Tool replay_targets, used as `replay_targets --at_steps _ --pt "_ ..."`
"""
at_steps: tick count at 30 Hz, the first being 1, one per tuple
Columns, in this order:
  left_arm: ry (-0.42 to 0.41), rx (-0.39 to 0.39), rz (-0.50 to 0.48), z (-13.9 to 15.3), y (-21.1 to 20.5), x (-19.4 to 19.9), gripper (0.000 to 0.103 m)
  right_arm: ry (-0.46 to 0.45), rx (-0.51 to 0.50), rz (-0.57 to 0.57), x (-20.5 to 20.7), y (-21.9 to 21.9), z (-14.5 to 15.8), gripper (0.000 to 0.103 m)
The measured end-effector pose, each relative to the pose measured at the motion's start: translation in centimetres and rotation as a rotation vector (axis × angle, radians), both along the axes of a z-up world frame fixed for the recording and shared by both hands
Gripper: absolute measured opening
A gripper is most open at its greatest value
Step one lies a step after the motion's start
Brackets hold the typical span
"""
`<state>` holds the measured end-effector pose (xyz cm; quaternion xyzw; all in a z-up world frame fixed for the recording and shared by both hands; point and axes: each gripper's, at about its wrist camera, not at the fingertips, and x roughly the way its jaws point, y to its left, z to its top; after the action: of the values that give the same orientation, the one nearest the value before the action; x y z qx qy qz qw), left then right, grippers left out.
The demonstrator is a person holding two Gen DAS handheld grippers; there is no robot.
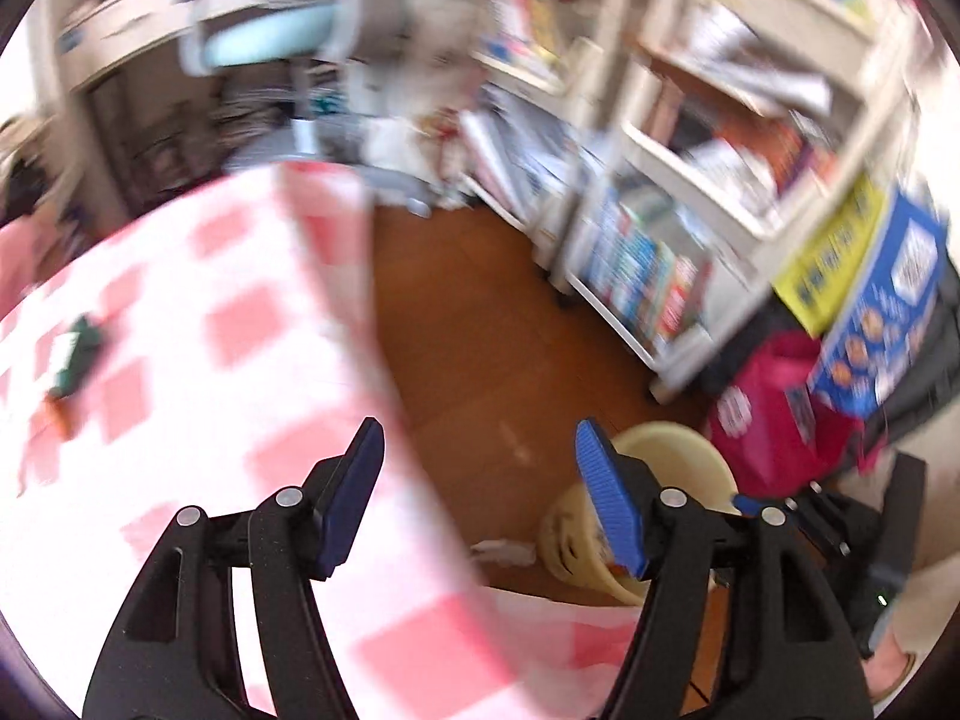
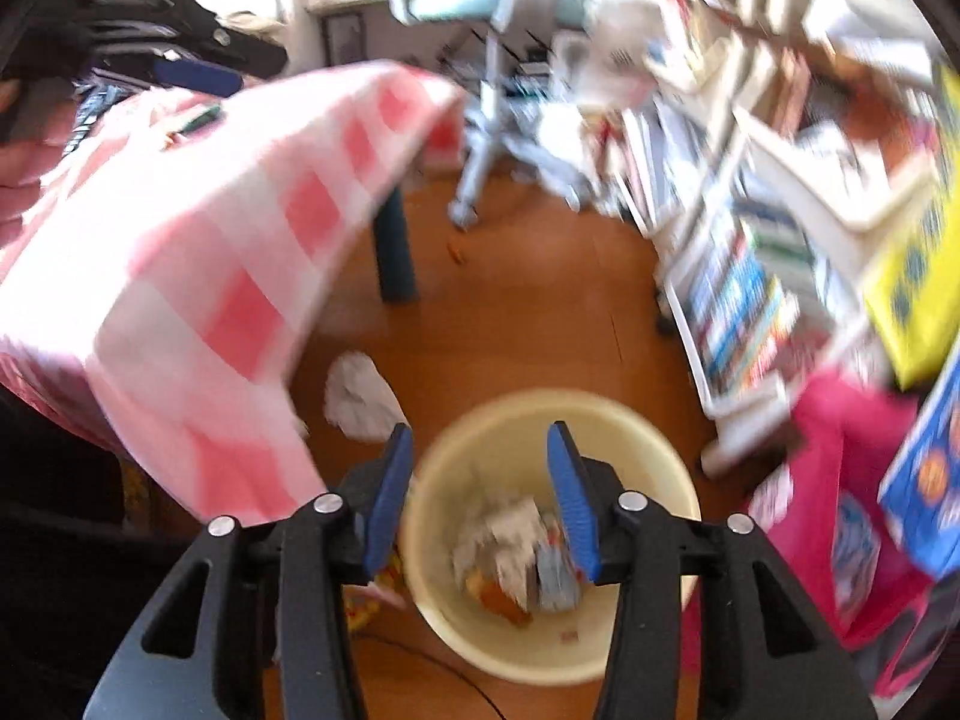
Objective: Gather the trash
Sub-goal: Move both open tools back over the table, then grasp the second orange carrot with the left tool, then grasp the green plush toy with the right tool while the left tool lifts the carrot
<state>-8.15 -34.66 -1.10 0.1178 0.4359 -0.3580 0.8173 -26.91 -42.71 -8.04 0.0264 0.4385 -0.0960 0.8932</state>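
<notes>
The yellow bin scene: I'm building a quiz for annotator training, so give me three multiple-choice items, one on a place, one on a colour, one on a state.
1. Where is the crumpled white paper?
A. in the bin
B. on the floor beside the bin
C. on the table

2. What colour is the tablecloth?
A. pink and white checks
B. plain green
C. blue stripes

3. What is the right gripper doing?
A. shut on paper
B. open over the bin
C. shut on the cloth

Answers: 1 B, it lies on the brown floor left of the bin. 2 A, checks show in both views. 3 B, its fingers stand apart, nothing between them.
</notes>
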Motion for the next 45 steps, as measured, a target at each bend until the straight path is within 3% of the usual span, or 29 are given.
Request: replay_targets --at_steps 4,8,12,14,17,19,21,24,28,30,31,32,34,37,38,41,45 --pt "0.004 -0.042 0.135 1.8 6.2 4.0 0.067 -0.053 -0.026 0.098 3.4 3.2 2.9 0.051" --pt "0.024 -0.036 0.271 2.3 12.5 8.0 0.068 -0.081 -0.03 0.197 7.5 6.5 4.7 0.052" --pt "0.075 -0.017 0.398 1.4 18.6 12.2 0.068 -0.094 -0.016 0.283 11.8 9.6 5.6 0.052" --pt "0.086 -0.042 0.422 0.8 21.1 13.8 0.068 -0.09 0.0 0.317 14.0 11.0 5.5 0.052" --pt "0.14 -0.009 0.476 -1.4 23.6 16.5 0.068 -0.077 -0.002 0.363 17.1 12.8 5.1 0.052" --pt "0.152 -0.051 0.45 -1.8 23.9 17.7 0.068 -0.071 0.002 0.379 19.0 14.0 4.9 0.052" --pt "0.114 -0.024 0.433 -2.3 23.6 18.2 0.068 -0.069 0.009 0.391 20.6 14.9 5.0 0.052" --pt "0.134 -0.011 0.399 -3.3 22.2 19.4 0.068 -0.066 0.008 0.406 22.4 16.0 4.9 0.052" --pt "0.085 0.105 0.394 -4.7 20.4 20.9 0.068 -0.065 0.015 0.413 24.6 16.3 4.7 0.052" --pt "0.102 0.095 0.399 -5.4 20.5 21.6 0.057 -0.063 0.022 0.414 25.6 16.2 4.5 0.052" --pt "0.091 0.098 0.391 -5.3 20.5 21.6 0.04 -0.063 0.029 0.413 26.2 16.3 4.4 0.052" --pt "0.103 0.099 0.367 -5.2 20.7 21.7 0.03 -0.064 0.04 0.411 26.7 16.3 4.4 0.052" --pt "0.173 0.044 0.327 -4.9 21.6 21.7 0.029 -0.069 0.068 0.408 28.0 16.3 4.5 0.052" --pt "0.166 0.066 0.285 -4.3 23.1 20.7 0.028 -0.079 0.105 0.41 30.1 16.8 4.6 0.052" --pt "0.168 0.062 0.277 -3.9 23.8 20.3 0.018 -0.082 0.117 0.412 30.8 17.1 4.5 0.052" --pt "0.152 0.047 0.277 -2.8 26.0 19.4 0.018 -0.067 0.158 0.417 32.9 18.0 4.0 0.052" --pt "0.133 0.027 0.298 -1.7 27.8 19.1 0.018 -0.042 0.177 0.427 35.2 19.4 3.0 0.061"
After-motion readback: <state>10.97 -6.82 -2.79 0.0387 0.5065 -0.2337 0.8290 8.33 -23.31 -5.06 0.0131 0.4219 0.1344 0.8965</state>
